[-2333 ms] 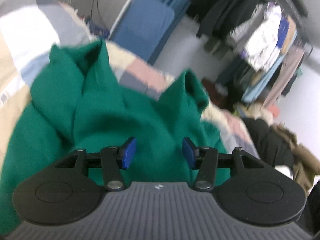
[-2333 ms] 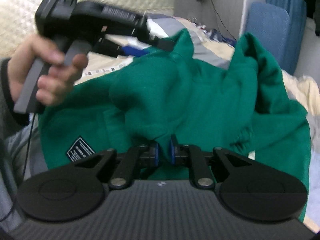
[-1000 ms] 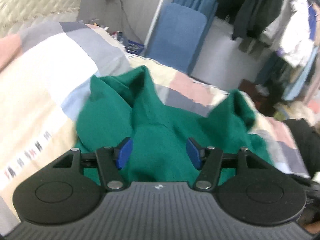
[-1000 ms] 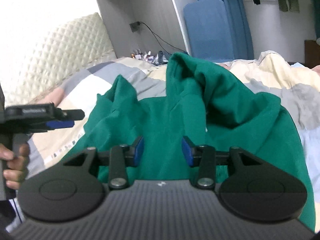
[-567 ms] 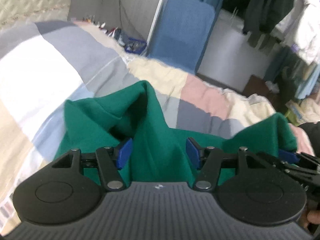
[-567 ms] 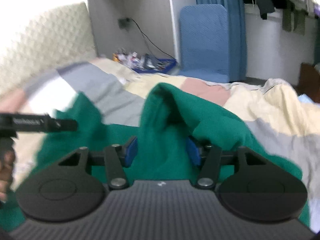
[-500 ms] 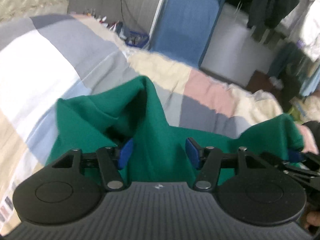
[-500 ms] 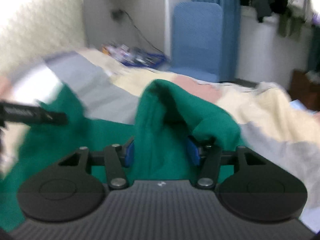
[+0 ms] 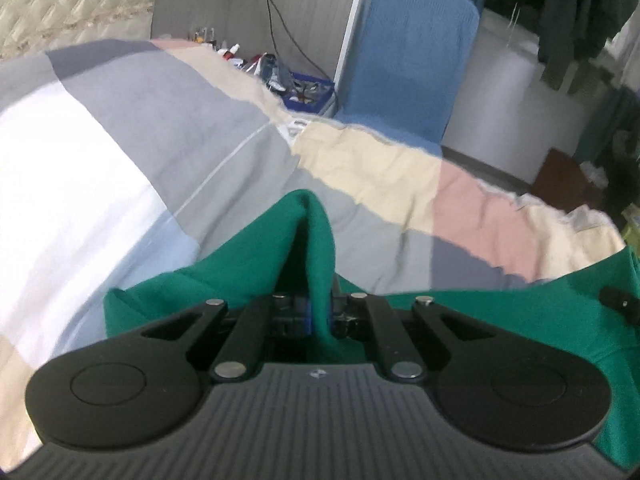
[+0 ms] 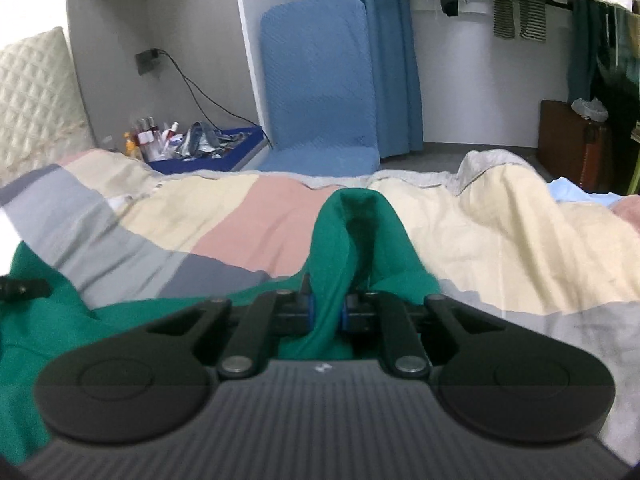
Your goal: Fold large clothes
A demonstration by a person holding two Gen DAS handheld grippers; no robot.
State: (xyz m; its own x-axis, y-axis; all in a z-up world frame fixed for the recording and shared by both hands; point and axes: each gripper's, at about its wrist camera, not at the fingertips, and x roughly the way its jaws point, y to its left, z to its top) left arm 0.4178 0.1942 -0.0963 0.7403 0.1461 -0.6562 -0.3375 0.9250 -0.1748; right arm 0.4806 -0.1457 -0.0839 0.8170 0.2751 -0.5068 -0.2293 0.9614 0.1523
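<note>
Green sweater (image 9: pixel 480 316) on the bed (image 9: pixel 120 140): left gripper (image 9: pixel 318 316) and right gripper (image 10: pixel 326 312) fingers just clenched on raised folds, for lifting.

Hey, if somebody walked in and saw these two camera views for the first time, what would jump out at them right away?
First, the bright green garment spread over the pastel patchwork quilt, with a peak of its fabric pinched up in each view. The left gripper and the right gripper have just closed, each clamped on one of those peaks. Behind the bed, a blue chair stands out against the grey wall.
</note>
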